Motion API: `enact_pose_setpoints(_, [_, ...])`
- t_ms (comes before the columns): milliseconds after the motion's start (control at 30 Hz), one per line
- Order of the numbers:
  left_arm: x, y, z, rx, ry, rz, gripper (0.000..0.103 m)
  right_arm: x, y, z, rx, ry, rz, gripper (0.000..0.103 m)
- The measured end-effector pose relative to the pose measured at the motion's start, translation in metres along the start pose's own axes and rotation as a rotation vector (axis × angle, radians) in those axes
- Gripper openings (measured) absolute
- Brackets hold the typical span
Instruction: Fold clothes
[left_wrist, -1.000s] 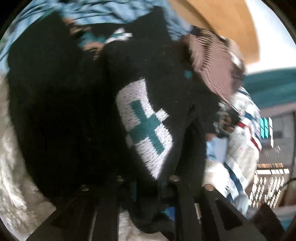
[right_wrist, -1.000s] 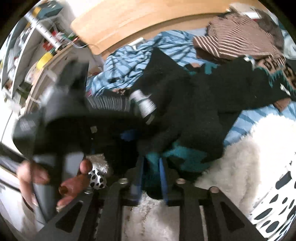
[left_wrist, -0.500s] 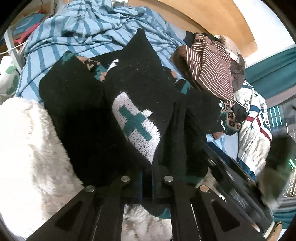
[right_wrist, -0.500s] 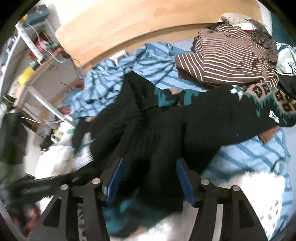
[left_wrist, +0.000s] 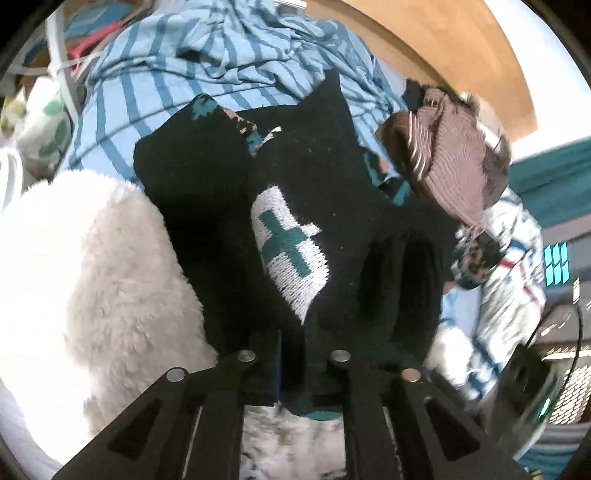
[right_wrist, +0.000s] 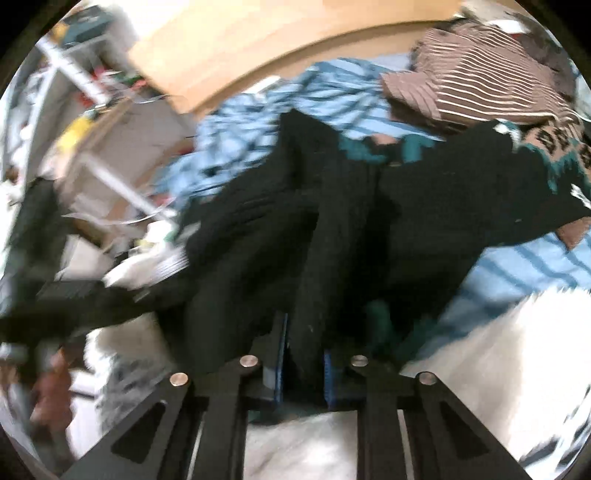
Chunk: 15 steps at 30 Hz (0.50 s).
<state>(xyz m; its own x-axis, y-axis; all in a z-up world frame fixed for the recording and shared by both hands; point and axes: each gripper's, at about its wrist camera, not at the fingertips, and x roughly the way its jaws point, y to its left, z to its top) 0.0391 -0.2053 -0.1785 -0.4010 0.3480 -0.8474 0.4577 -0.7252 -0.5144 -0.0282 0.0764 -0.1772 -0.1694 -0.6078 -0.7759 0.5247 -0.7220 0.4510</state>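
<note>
A black knit sweater (left_wrist: 332, 177) with a white patch bearing a teal cross (left_wrist: 291, 254) lies bunched on the bed. My left gripper (left_wrist: 293, 369) grips its teal-edged hem; the jaws are opening a little, with cloth still pinched between them. In the right wrist view the same sweater (right_wrist: 424, 206) hangs in folds. My right gripper (right_wrist: 303, 369) is closing, and its blue pads press on a thick upright fold of the black knit. The fingertips of both grippers are buried in cloth.
A white fluffy blanket (left_wrist: 110, 277) lies under the sweater near me. Behind it are a blue striped sheet (left_wrist: 221, 62), a brown striped garment (right_wrist: 480, 85) and a wooden headboard (right_wrist: 258, 48). Cluttered shelves (right_wrist: 92, 110) and a person's hand (right_wrist: 51, 391) are at the left.
The right jaws stood wide around the sweater and have now closed on a fold of it. The left gripper has risen with the hem, so more of the bed shows.
</note>
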Motion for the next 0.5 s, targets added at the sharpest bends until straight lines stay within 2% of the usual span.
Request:
enact_pose_setpoints(67, [-0.009, -0.002, -0.001, -0.007, -0.018, -0.058, 0.051, -0.007, 0.014, -0.006, -0.028, 0.001, 0.041, 0.018])
enact_pose_setpoints(133, [-0.022, -0.009, -0.002, 0.014, -0.055, -0.094, 0.065, -0.012, 0.024, -0.011, -0.042, -0.003, 0.070, 0.018])
enact_pose_setpoints(200, [-0.036, -0.017, -0.004, 0.049, -0.096, -0.123, 0.065, -0.017, 0.028, -0.018, -0.032, -0.008, 0.107, 0.018])
enact_pose_setpoints(300, [-0.045, -0.029, -0.007, 0.094, -0.111, -0.167, 0.065, -0.021, 0.028, -0.024, -0.006, -0.012, 0.129, 0.017])
enact_pose_setpoints(367, [-0.041, -0.036, -0.011, 0.112, -0.096, -0.126, 0.065, -0.027, 0.025, -0.026, 0.013, -0.021, 0.125, 0.015])
enact_pose_setpoints(500, [-0.023, -0.042, -0.015, 0.112, -0.042, -0.061, 0.065, -0.048, 0.008, -0.019, 0.050, -0.073, 0.045, 0.014])
